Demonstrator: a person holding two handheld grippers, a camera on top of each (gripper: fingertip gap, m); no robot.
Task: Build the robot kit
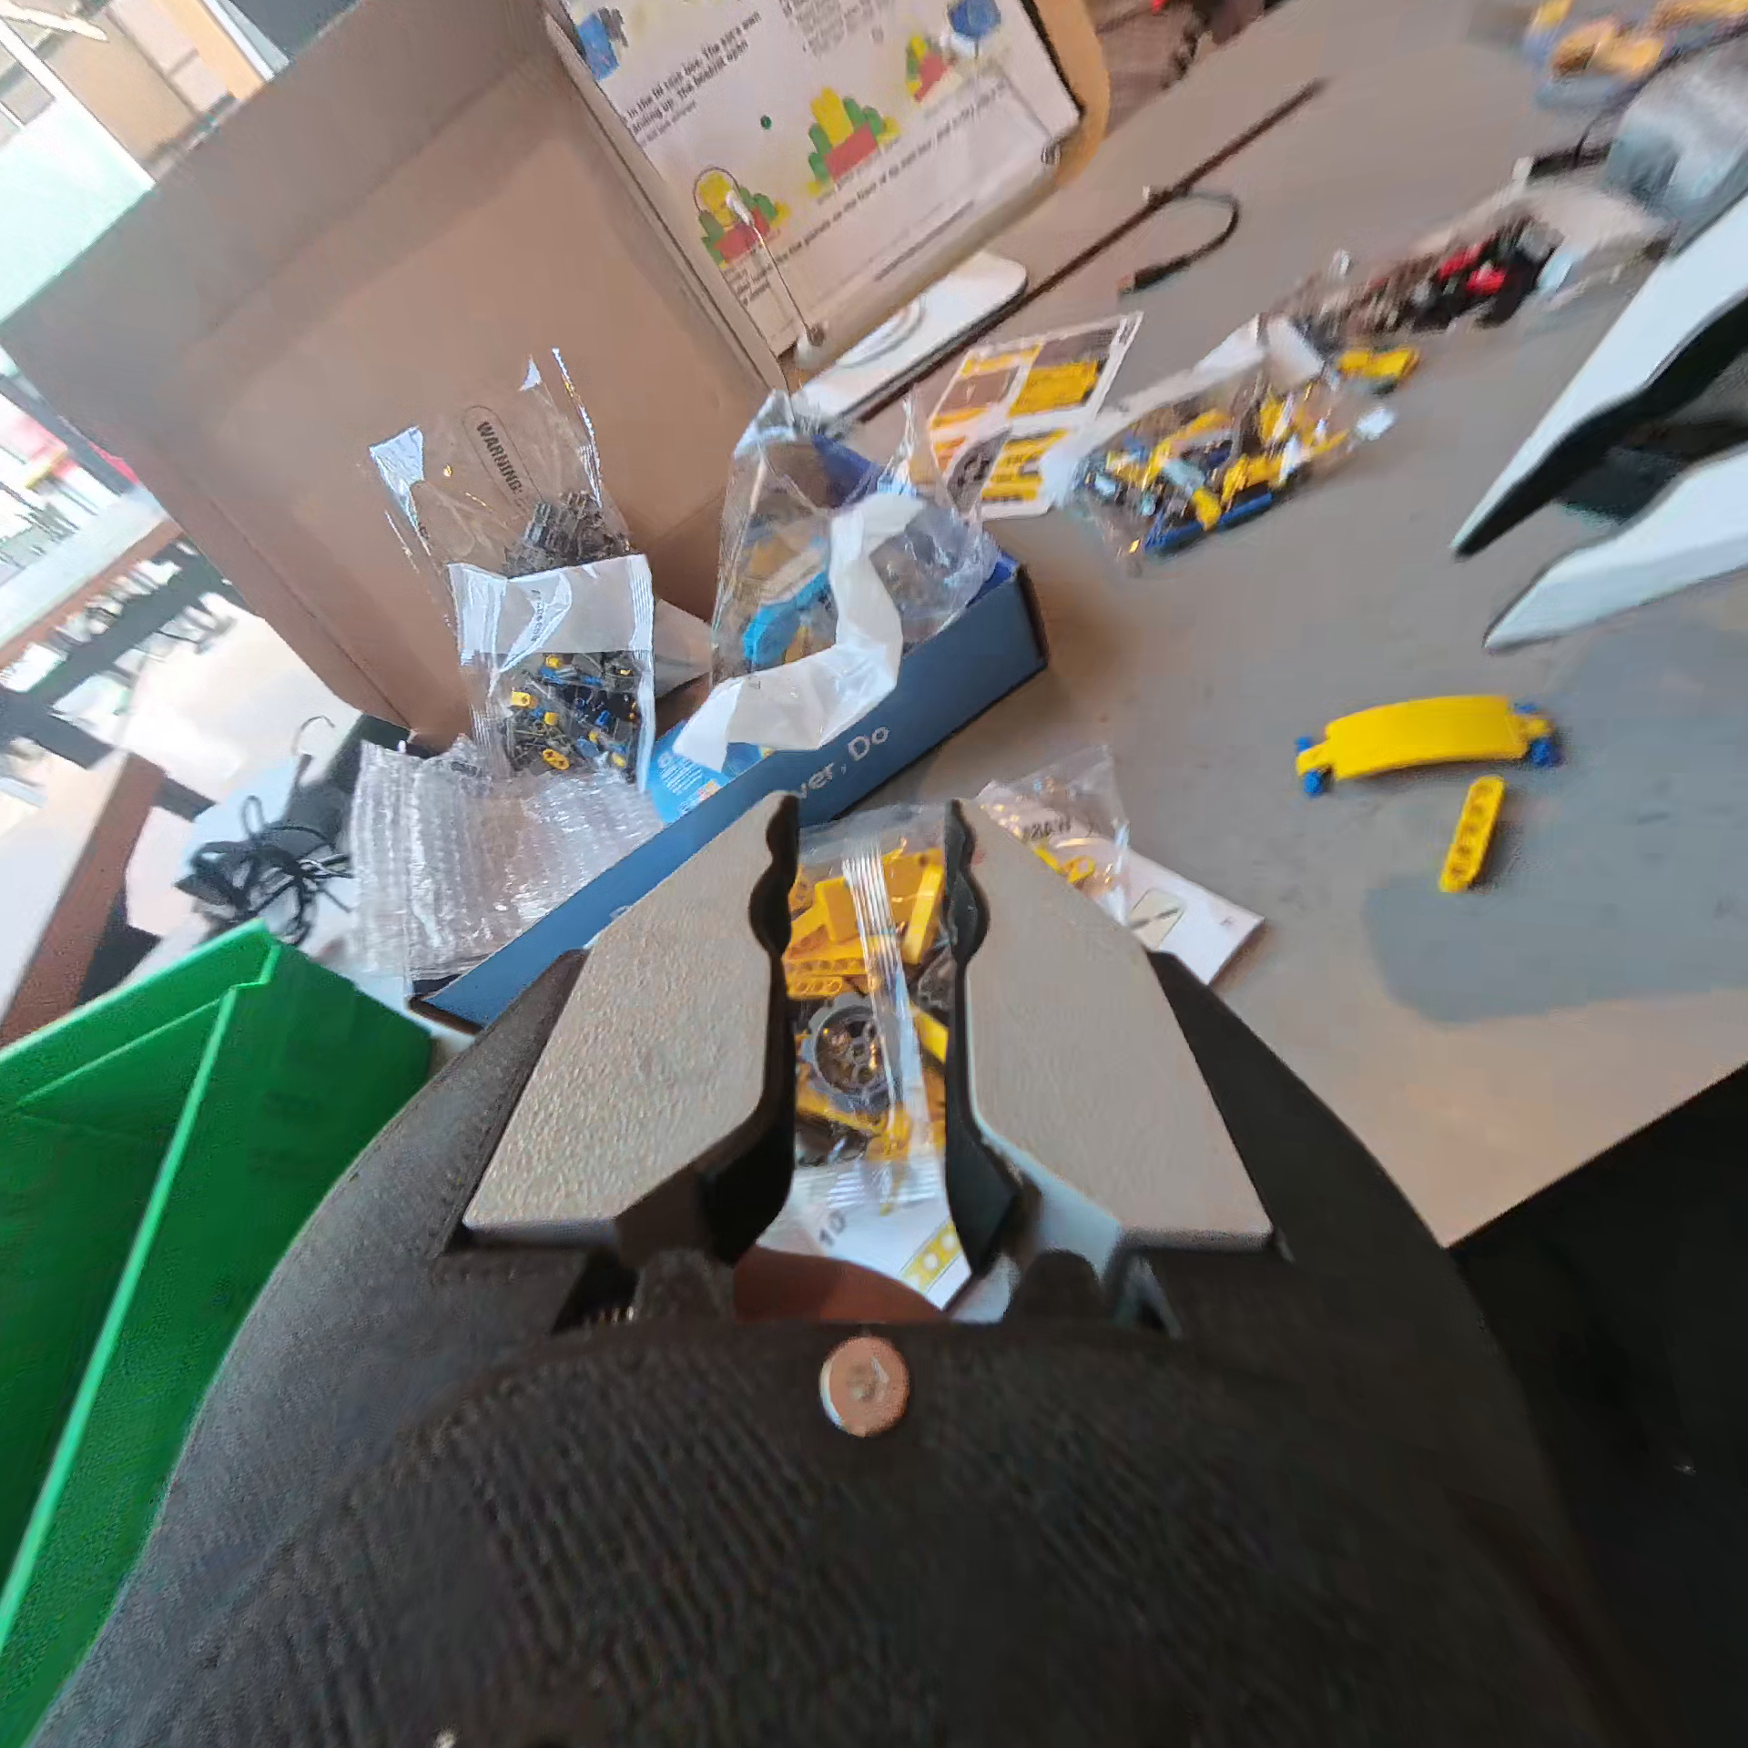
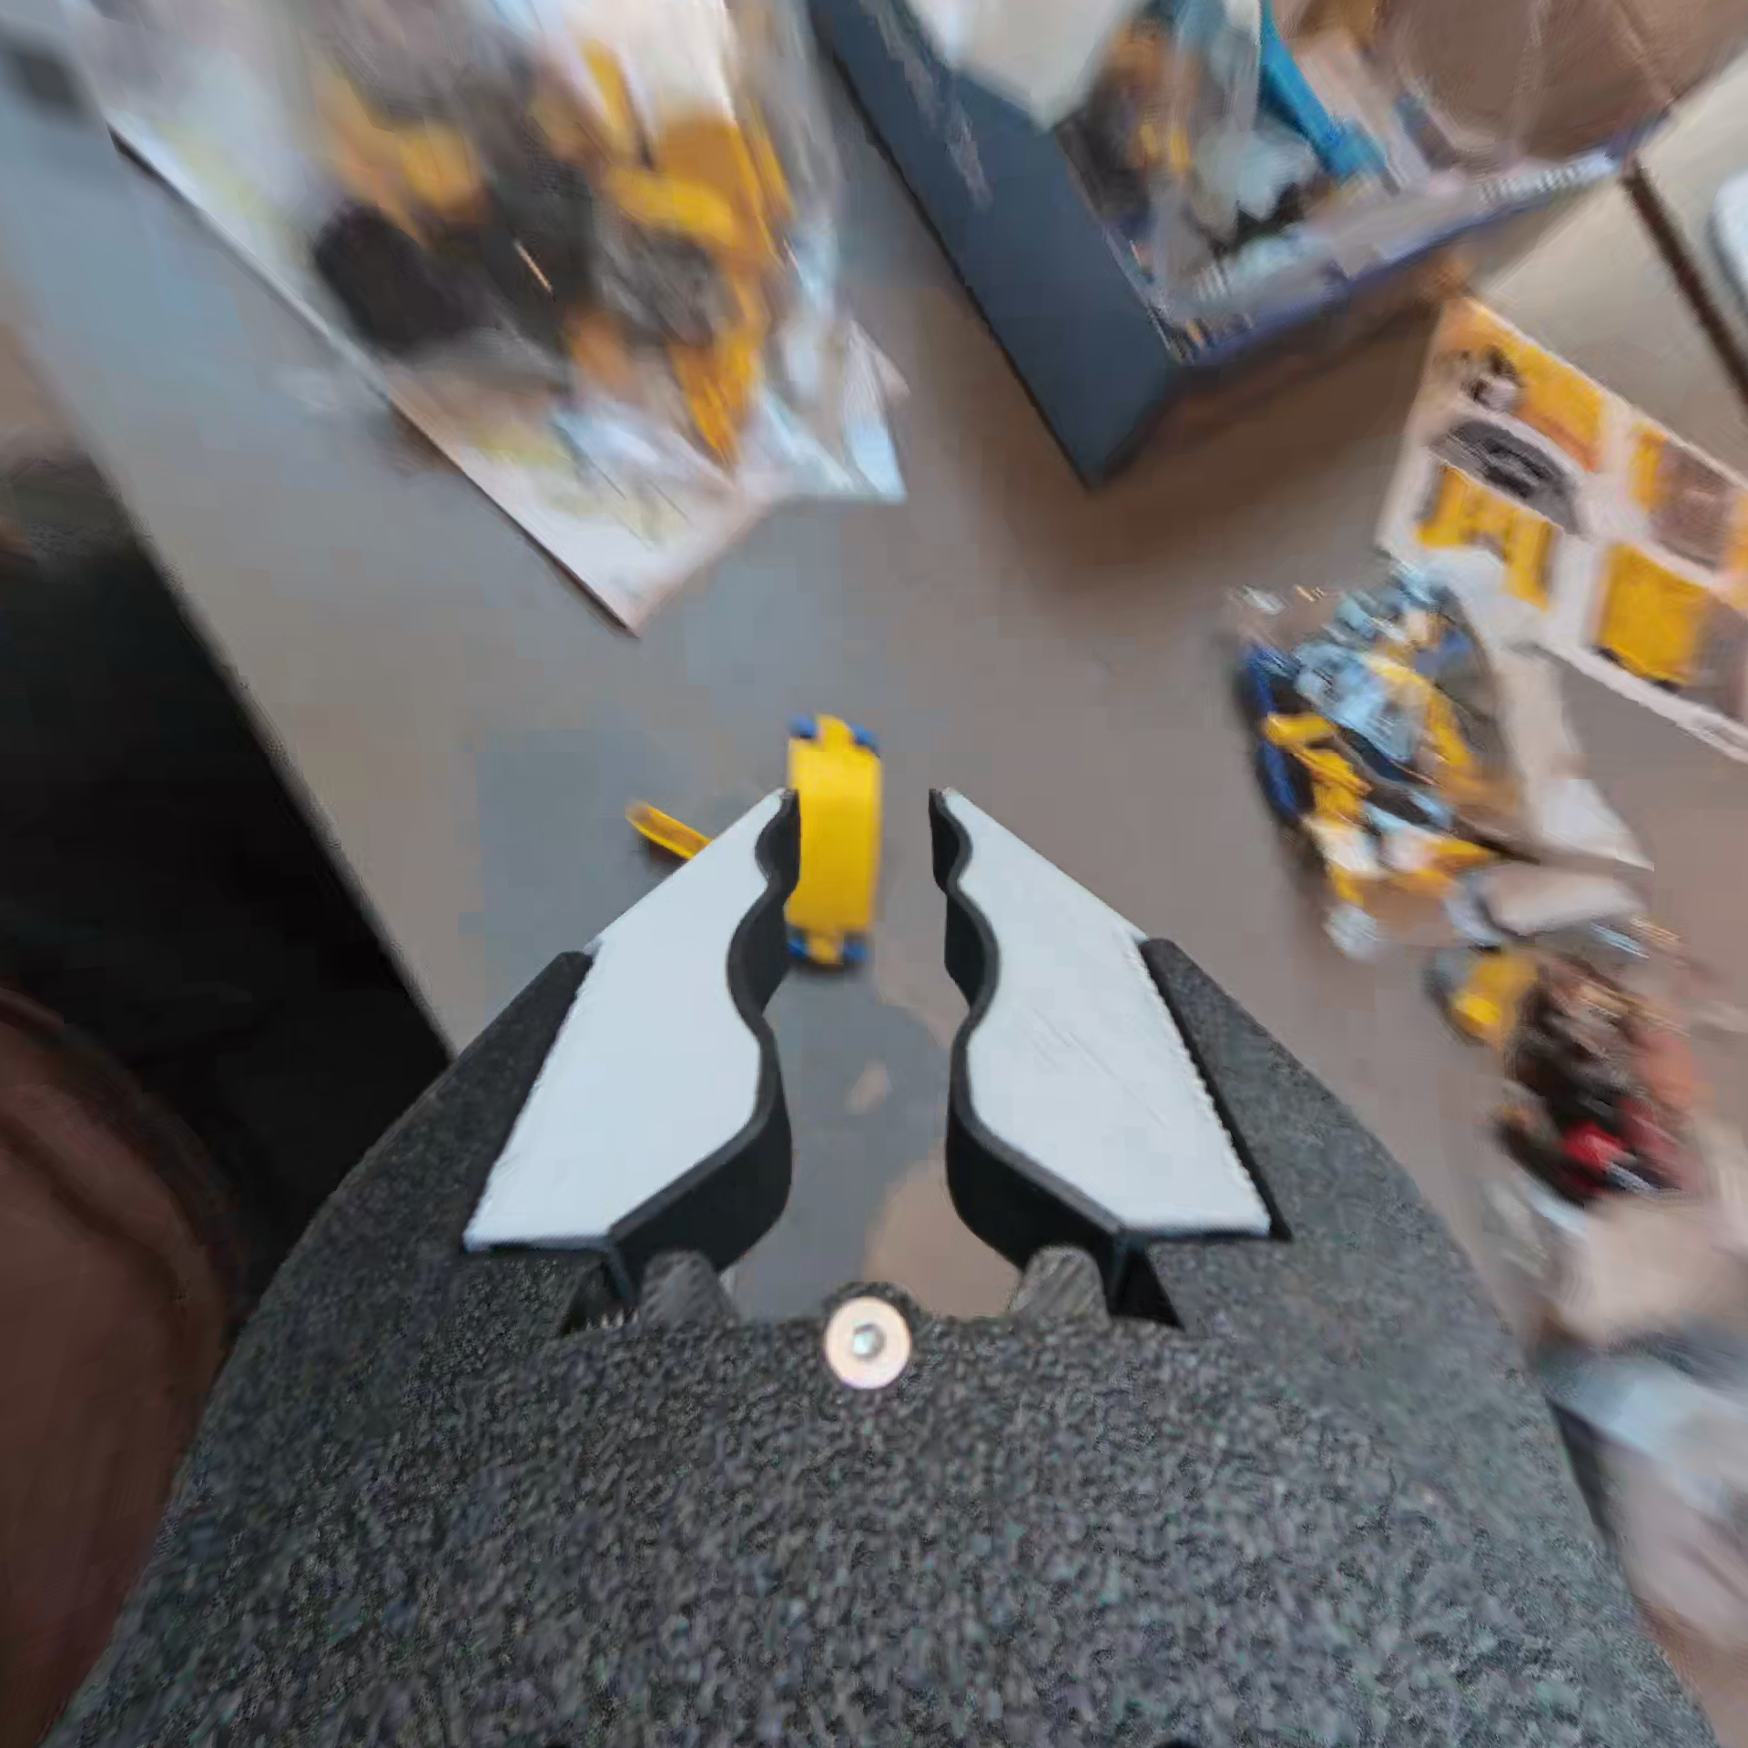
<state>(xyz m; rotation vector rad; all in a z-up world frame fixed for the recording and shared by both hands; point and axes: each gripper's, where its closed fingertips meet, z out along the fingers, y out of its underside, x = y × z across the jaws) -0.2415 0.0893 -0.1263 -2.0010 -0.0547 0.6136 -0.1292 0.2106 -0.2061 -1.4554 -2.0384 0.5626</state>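
The left tongs (image 1: pixel 865 832) are clamped on a clear plastic bag of yellow building pieces (image 1: pixel 865 993), held above the grey desk (image 1: pixel 1230 662) beside a blue cardboard box (image 1: pixel 851 757). The right tongs (image 2: pixel 861 804) stand apart, empty, over a curved yellow plastic panel with blue pins (image 2: pixel 834 837) lying on the desk.

Yellow curved piece (image 2: pixel 834 842) (blue ends), yellow beam (image 1: pixel 1472 832), dark blue box (image 1: pixel 889 757), green bin (image 1: pixel 170 1116).
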